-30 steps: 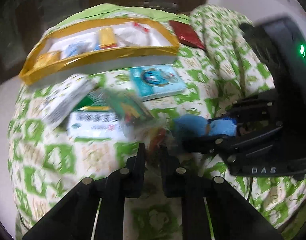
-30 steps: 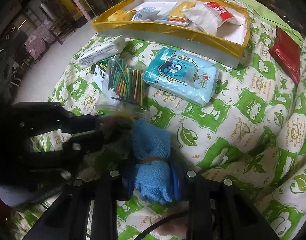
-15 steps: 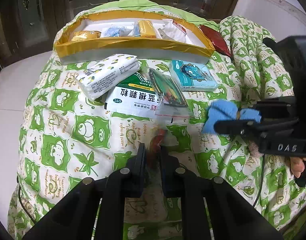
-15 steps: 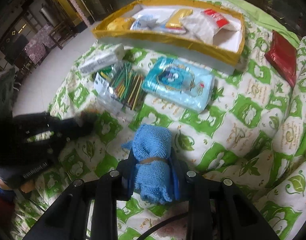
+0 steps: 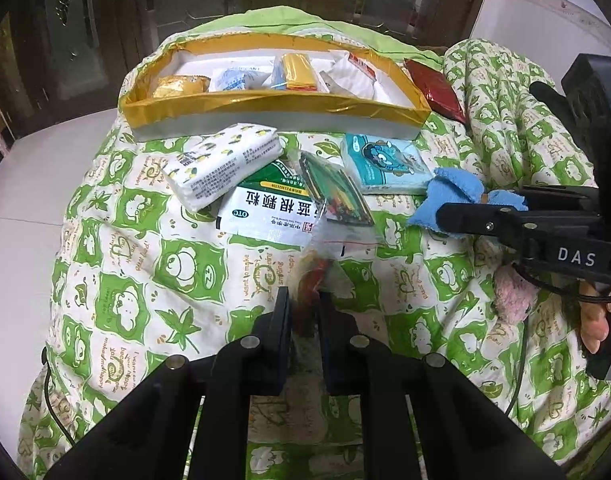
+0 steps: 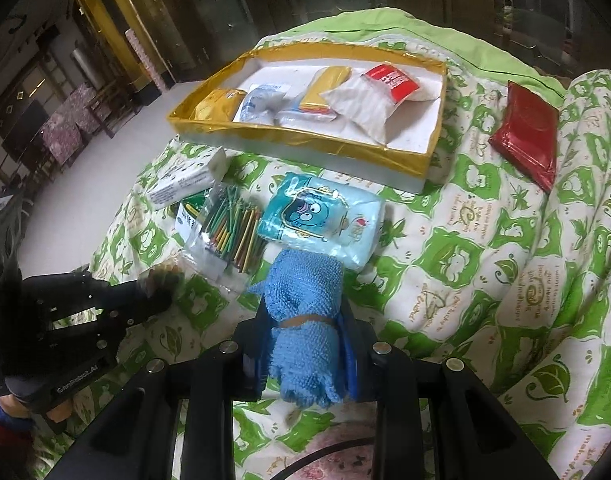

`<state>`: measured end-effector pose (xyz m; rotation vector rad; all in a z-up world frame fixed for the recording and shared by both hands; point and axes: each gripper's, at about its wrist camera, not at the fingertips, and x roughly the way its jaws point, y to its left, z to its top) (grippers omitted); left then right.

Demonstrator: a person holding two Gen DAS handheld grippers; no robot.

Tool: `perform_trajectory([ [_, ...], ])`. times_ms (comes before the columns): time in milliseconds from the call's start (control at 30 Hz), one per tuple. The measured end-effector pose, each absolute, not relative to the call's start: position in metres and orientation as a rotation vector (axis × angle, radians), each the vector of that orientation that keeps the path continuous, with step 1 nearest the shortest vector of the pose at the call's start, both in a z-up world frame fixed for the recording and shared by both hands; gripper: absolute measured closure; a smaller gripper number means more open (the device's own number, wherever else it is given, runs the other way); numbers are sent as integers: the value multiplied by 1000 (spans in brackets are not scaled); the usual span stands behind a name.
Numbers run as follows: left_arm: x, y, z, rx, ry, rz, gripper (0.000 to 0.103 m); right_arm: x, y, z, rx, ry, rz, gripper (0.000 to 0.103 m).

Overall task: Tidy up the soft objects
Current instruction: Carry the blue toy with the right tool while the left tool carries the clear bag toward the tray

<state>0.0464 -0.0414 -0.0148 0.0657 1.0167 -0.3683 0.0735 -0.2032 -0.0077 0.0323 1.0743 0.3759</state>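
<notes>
My left gripper (image 5: 304, 306) pinches a small clear packet (image 5: 311, 280) above the quilt (image 5: 117, 240). Right gripper (image 6: 303, 344) clamps the blue towel roll (image 6: 305, 320). I'd carry both level to the gold tray (image 6: 305, 142), releasing into bare floor space.

Both grippers are chunky matte black plastic with round silver screws along the finger arms; right gripper (image 5: 457, 222) has "DAS" in white and a green LED; left gripper (image 6: 161, 292) reads "GenRobot.AI"; bare fingers, thin black cable.
</notes>
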Motion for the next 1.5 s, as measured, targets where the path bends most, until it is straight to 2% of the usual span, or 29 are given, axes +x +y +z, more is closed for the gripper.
perform_trajectory([
  [433,49,-27,20,-42,946,-366,91,73,-206,1,54,1023,368,72],
  [1500,89,-47,40,23,946,-332,91,109,-228,42,89,997,356,72],
])
